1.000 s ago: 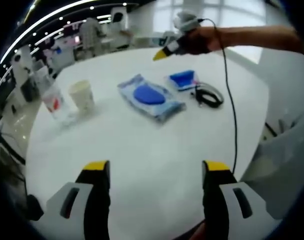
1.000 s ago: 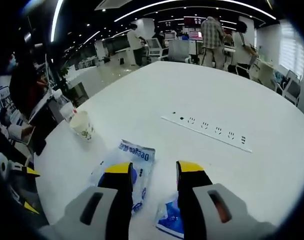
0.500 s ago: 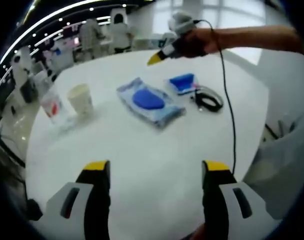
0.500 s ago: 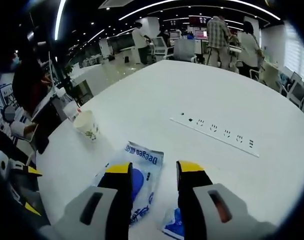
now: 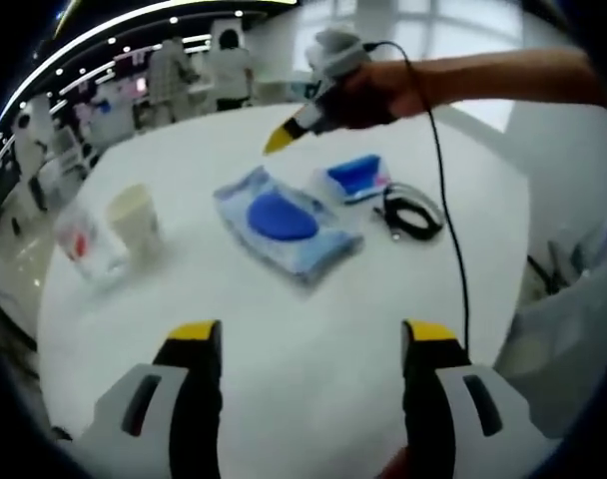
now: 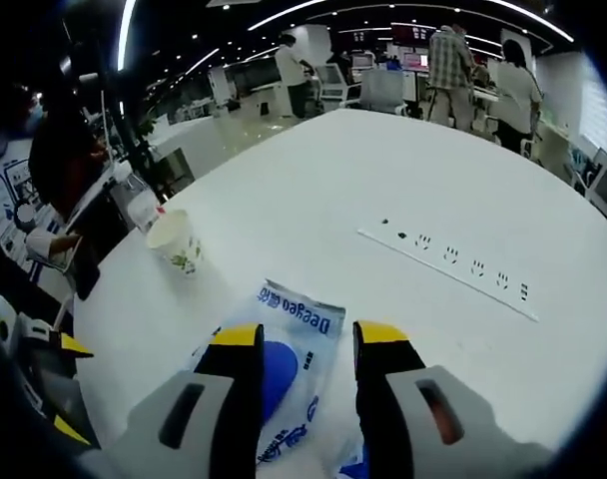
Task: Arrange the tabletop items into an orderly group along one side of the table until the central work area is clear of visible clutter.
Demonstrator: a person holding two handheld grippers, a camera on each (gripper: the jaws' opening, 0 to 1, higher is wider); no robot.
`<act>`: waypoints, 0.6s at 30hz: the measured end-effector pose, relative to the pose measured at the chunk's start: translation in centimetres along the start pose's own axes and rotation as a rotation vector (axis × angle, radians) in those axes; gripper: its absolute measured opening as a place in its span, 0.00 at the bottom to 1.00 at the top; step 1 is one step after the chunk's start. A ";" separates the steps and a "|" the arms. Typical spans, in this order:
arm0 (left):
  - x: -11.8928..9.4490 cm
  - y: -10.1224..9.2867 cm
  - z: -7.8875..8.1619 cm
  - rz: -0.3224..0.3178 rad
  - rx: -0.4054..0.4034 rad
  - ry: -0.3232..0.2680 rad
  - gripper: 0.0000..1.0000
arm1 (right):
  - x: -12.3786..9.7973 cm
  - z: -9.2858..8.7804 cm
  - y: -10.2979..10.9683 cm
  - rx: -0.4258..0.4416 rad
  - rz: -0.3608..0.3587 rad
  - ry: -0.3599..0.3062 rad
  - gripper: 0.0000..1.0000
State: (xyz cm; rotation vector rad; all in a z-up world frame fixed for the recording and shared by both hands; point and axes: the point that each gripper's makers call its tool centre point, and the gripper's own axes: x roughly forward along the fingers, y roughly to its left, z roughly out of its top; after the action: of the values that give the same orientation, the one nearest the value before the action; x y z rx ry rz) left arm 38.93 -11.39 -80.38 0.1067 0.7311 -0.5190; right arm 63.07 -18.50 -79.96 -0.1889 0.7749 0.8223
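On white table (image 5: 313, 329), wipes pack (image 5: 284, 222) lying diagonally

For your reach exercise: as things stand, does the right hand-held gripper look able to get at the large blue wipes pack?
Probably yes. The right hand-held gripper hovers open just above the wipes pack, with nothing between its jaws and the pack; the paper cup stands well off to one side.

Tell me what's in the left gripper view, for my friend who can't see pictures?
A white round table holds a big blue-and-white packet, a smaller blue packet, a coiled black cable, a paper cup and a clear plastic cup. The right gripper, held in a person's hand, hovers above the packets.
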 end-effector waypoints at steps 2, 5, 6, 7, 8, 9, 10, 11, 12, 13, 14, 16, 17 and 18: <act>0.7 -0.2 0.5 -0.014 0.016 0.001 0.69 | 0.5 -0.1 0.0 0.001 0.008 0.008 0.37; 1.8 -0.3 1.2 -0.020 0.041 -0.005 0.68 | 1.4 -0.2 -0.4 -0.012 0.013 0.020 0.39; 2.2 -0.2 1.4 -0.020 0.041 -0.008 0.67 | 1.8 -0.2 -0.6 -0.019 0.014 0.027 0.39; 2.5 -0.2 1.6 -0.021 0.039 -0.012 0.67 | 2.0 -0.1 -0.9 -0.021 0.014 0.027 0.40; 3.0 -0.3 2.0 -0.029 0.033 -0.022 0.65 | 1.9 -0.1 -0.9 -0.024 0.013 0.023 0.40; 3.5 -0.3 2.2 -0.028 0.038 -0.024 0.64 | 1.9 -0.2 -0.8 -0.025 0.015 0.023 0.40; 3.8 -0.2 2.4 -0.024 0.051 -0.025 0.63 | 2.0 -0.3 -0.8 -0.026 0.016 0.023 0.41; 4.2 -0.2 2.5 -0.023 0.061 -0.025 0.62 | 2.4 -0.3 -1.2 -0.030 0.016 0.027 0.41; 4.5 -0.3 2.6 -0.025 0.064 -0.026 0.61 | 2.6 -0.5 -1.2 -0.029 0.016 0.034 0.41; 4.8 -0.3 2.7 -0.028 0.067 -0.026 0.61 | 2.7 -0.9 -1.2 -0.028 0.020 0.043 0.41; 5.1 -0.4 2.8 -0.030 0.075 -0.028 0.60 | 2.9 -1.0 -1.2 -0.028 0.021 0.048 0.41; 5.9 -0.3 3.0 -0.029 0.070 -0.031 0.57 | 3.2 -1.2 -1.0 -0.024 0.029 0.050 0.42; 6.2 -0.2 3.0 -0.028 0.061 -0.031 0.56 | 3.2 -1.0 -0.9 0.005 0.031 0.028 0.42; 6.5 -0.2 3.0 -0.030 0.061 -0.028 0.56 | 3.4 -0.9 -1.0 0.052 0.027 0.016 0.42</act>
State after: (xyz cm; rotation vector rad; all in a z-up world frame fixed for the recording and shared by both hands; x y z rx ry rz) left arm 44.78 -15.09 -82.42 0.1456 0.6904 -0.5706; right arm 64.79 -17.57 -83.11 -0.1393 0.8141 0.8266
